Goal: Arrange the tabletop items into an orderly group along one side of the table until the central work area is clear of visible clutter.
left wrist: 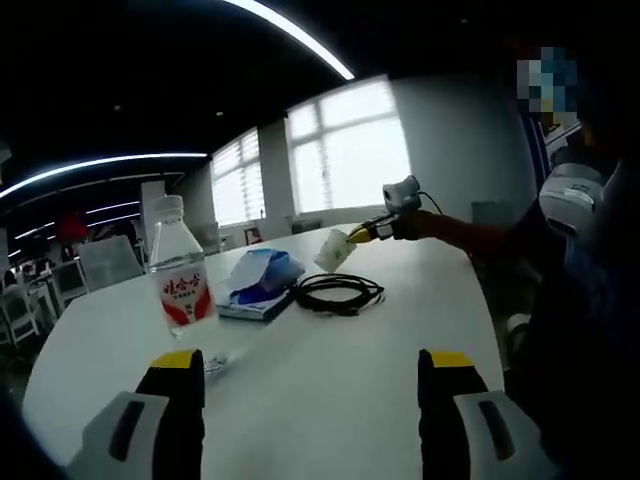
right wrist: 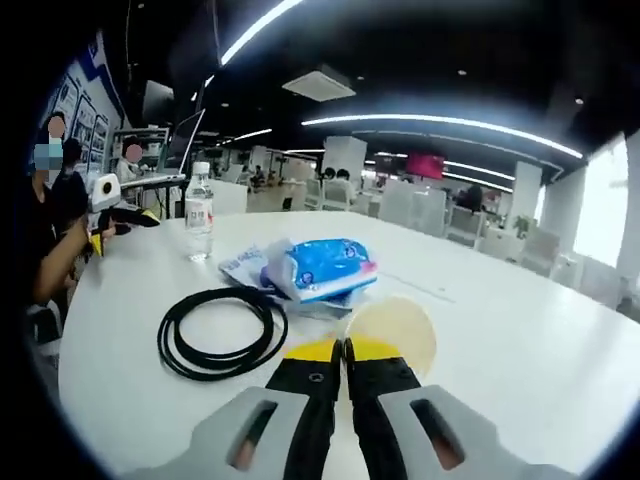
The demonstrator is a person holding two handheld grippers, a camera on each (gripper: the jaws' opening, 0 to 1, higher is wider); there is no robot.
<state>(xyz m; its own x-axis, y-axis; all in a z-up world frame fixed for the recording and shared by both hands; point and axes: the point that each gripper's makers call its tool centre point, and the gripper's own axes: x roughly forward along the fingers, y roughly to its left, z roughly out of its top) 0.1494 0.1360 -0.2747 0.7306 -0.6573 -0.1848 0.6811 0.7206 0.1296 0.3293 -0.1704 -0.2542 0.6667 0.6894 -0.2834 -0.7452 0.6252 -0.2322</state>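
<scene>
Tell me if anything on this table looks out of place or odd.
Nothing looks spilled or broken. The water bottle stands upright, the black cable lies neatly coiled, and the blue packet rests on a booklet. The one oddity: the right tool is shut on a pale paper cup, held tilted above the white table.

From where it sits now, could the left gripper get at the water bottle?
Probably yes. The left gripper is open, and the water bottle stands upright just beyond its left finger with bare table between them.
</scene>
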